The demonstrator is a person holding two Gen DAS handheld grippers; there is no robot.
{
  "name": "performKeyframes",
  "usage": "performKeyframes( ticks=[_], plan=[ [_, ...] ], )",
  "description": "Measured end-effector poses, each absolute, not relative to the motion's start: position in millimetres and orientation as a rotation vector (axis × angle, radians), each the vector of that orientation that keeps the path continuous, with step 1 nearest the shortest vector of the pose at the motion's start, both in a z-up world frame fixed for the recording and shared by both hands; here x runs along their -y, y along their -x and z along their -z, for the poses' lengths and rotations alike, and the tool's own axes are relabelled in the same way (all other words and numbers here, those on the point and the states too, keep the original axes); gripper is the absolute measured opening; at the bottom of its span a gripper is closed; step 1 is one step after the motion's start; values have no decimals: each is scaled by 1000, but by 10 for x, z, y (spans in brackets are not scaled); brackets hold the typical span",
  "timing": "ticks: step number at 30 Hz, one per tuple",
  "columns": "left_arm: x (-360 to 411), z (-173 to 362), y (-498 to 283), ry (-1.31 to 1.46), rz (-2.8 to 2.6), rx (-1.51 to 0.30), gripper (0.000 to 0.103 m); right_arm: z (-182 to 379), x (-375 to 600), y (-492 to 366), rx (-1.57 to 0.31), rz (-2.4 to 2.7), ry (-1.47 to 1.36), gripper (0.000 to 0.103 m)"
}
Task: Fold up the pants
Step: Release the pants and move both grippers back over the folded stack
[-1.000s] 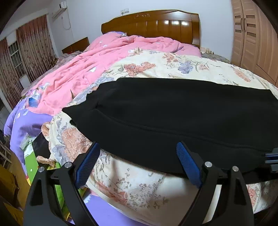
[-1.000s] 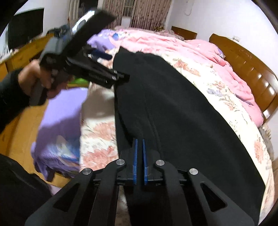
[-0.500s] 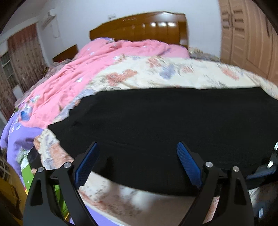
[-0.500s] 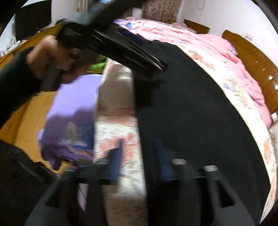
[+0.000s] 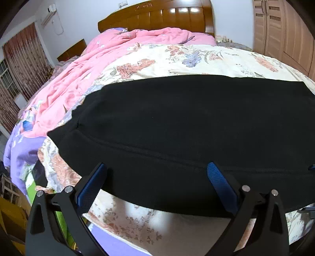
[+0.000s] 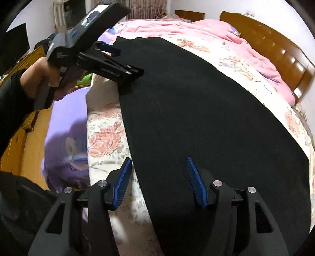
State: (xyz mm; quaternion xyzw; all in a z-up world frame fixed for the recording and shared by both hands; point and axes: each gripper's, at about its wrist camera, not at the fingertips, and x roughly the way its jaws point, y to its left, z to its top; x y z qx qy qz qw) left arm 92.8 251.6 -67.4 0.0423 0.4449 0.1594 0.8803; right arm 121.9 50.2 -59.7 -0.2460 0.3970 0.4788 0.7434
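Black pants (image 5: 187,128) lie flat, folded lengthwise, across a floral bedspread (image 5: 177,59); they also show in the right wrist view (image 6: 196,118). My left gripper (image 5: 157,167) is open, its blue pads over the pants' near edge. In the right wrist view the left gripper (image 6: 118,61) hovers by the far end of the pants, held by a hand. My right gripper (image 6: 159,161) is open and empty over the near end of the pants, one pad over the bedspread (image 6: 106,141), the other over the cloth.
A pink quilt (image 5: 98,65) is bunched at the far side before a wooden headboard (image 5: 157,17). A purple sheet (image 6: 65,118) hangs off the bed's edge. Wooden wardrobe doors (image 5: 285,29) stand at the right. Curtains (image 5: 23,59) hang at the left.
My right gripper was shut on the pants' edge and has opened, letting the cloth go. My left gripper has stayed open and moved in closer over the pants' edge.
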Motion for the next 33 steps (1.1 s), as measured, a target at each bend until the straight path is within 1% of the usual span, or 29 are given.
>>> performKeyframes(
  ticks=[3,6,8,10,13,15,18,21,25,28,30,33],
  plan=[
    [-2364,466,-923,-88,-305,-869,100,446,-135,-1581,-850,-893,409,67],
    [-2097,332,-1050,-76,-223,-833,101,450,230,-1925,-849,-665,373,74],
    [-1859,345,-1174,-118,-173,-844,101,475,477,-2094,-858,-557,337,78],
    [-1574,415,-1314,-186,-130,-862,101,510,713,-2236,-864,-467,318,87],
    [-1306,621,-1481,-246,-91,-924,101,697,1078,-2441,-946,-343,327,88],
    [-1309,696,-1495,-223,-107,-919,102,745,1306,-2477,-995,-376,235,88],
    [-1439,713,-1512,-124,-90,-958,102,756,1389,-2457,-1003,-382,225,89],
    [-1387,720,-1496,-164,-115,-957,102,743,1422,-2423,-998,-379,218,89],
    [-1255,661,-1509,-235,-168,-965,101,738,1480,-2296,-992,-378,214,89],
    [-1041,470,-1518,-266,-145,-916,101,727,1583,-2270,-983,-377,224,89],
    [-789,305,-1581,-267,-83,-878,101,645,1674,-2236,-941,-334,244,89],
    [-311,260,-1776,-325,13,-856,101,578,1943,-2280,-925,-237,240,89]
  ],
)
